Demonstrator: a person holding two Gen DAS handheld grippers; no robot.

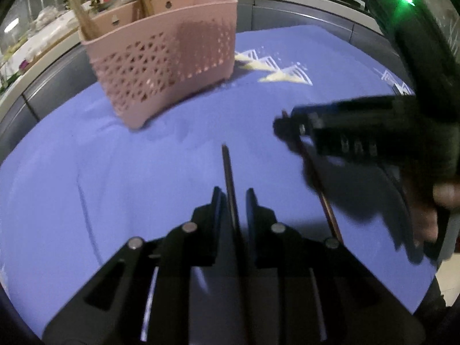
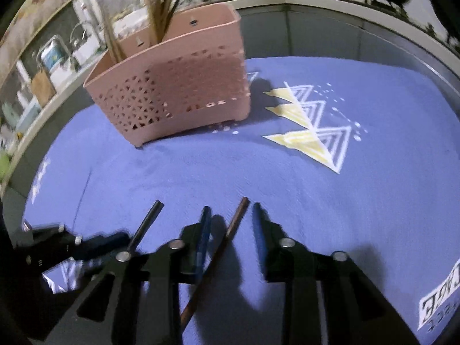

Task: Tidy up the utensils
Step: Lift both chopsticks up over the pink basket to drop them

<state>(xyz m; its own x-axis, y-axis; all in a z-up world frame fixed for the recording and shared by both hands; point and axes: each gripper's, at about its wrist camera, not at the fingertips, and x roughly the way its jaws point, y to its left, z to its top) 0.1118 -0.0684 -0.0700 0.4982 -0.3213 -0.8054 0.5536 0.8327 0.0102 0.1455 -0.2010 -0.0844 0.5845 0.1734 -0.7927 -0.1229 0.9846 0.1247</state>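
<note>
Each claw carried one chopstick — my left claw (image 1: 233, 194) nipped a dark one (image 1: 228, 172), my right claw (image 2: 231, 211) a brown one (image 2: 230, 230) — next, lifting both over the perforated pink plastic basket (image 2: 178, 97).

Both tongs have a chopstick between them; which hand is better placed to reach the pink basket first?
Right, probably. The right tongs with their brown chopstick sit further forward toward the pink basket; the left tongs and dark chopstick sit behind.
</note>
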